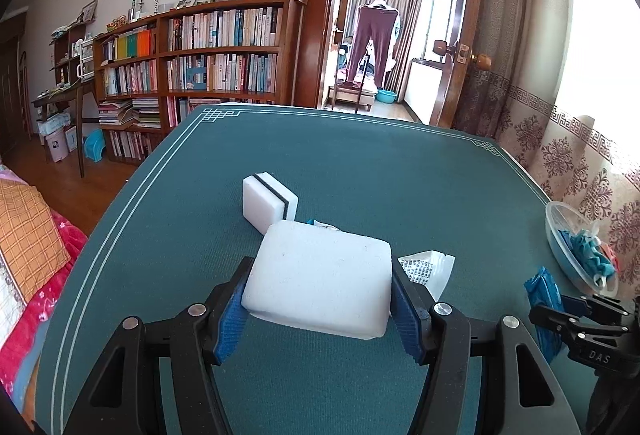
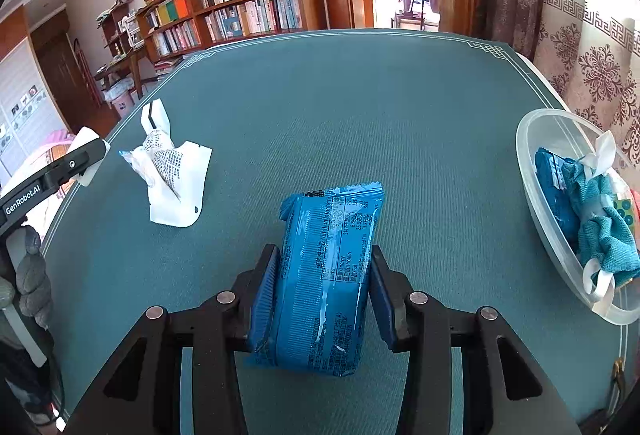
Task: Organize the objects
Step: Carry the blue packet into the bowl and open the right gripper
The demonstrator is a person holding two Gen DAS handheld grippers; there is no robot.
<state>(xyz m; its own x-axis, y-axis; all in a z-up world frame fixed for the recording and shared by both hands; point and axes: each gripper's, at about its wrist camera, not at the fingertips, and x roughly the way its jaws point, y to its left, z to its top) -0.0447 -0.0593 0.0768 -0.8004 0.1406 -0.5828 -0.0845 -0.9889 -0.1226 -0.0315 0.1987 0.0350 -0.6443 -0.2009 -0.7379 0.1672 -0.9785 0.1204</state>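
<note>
My left gripper [image 1: 319, 301] is shut on a white sponge block [image 1: 320, 281], held above the green table mat [image 1: 180, 243]. A second white sponge with a black stripe [image 1: 269, 202] lies on the mat just beyond it. In the right wrist view my right gripper [image 2: 323, 293] is shut on a blue snack packet [image 2: 324, 275], lifted over the mat [image 2: 360, 107]. A clear plastic bowl [image 2: 536, 191] at the right edge holds blue packets and a teal cloth [image 2: 600, 219]. The right gripper with the blue packet [image 1: 545, 301] also shows at the lower right of the left wrist view.
A white printed wrapper [image 2: 176, 183] lies crumpled on the mat's left part, also seen as the white wrapper [image 1: 430, 269] behind the held sponge. The bowl [image 1: 560, 235] sits at the mat's right edge by the curtain. A bookshelf [image 1: 192, 67] and doorway stand beyond the table.
</note>
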